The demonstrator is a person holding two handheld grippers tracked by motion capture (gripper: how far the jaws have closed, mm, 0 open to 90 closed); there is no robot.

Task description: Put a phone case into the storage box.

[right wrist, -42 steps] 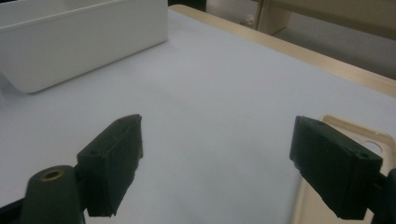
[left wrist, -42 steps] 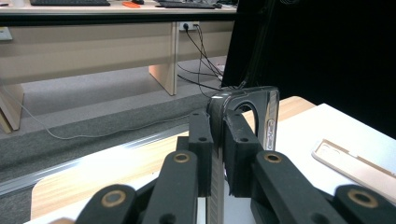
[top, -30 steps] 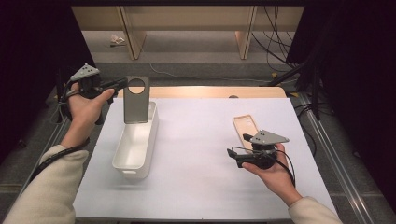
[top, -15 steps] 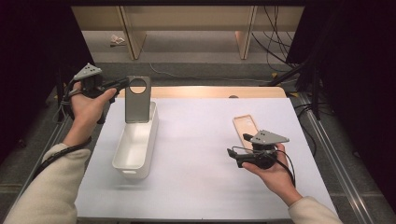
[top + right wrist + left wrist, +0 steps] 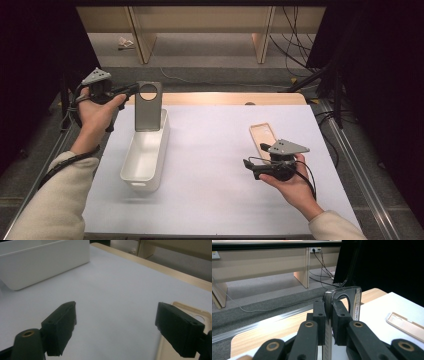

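High view: left gripper (image 5: 131,90) holds 1 grey phone case (image 5: 148,106) upright over the far end of the white bin (image 5: 145,152). Judged best: lower it inside the rim before releasing. Its jaws clamp the case's edge. Right gripper (image 5: 248,164) hovers, jaws wide apart, empty, beside the beige case (image 5: 262,137) on the worktop (image 5: 210,150).

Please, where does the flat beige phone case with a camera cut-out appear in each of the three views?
High view: the flat beige phone case lies on the white table cover, right of centre, beside the right gripper.
Left gripper view: low at the right edge.
Right gripper view: bottom right corner, behind the right-hand jaw.
Shared landmark: the white table cover.
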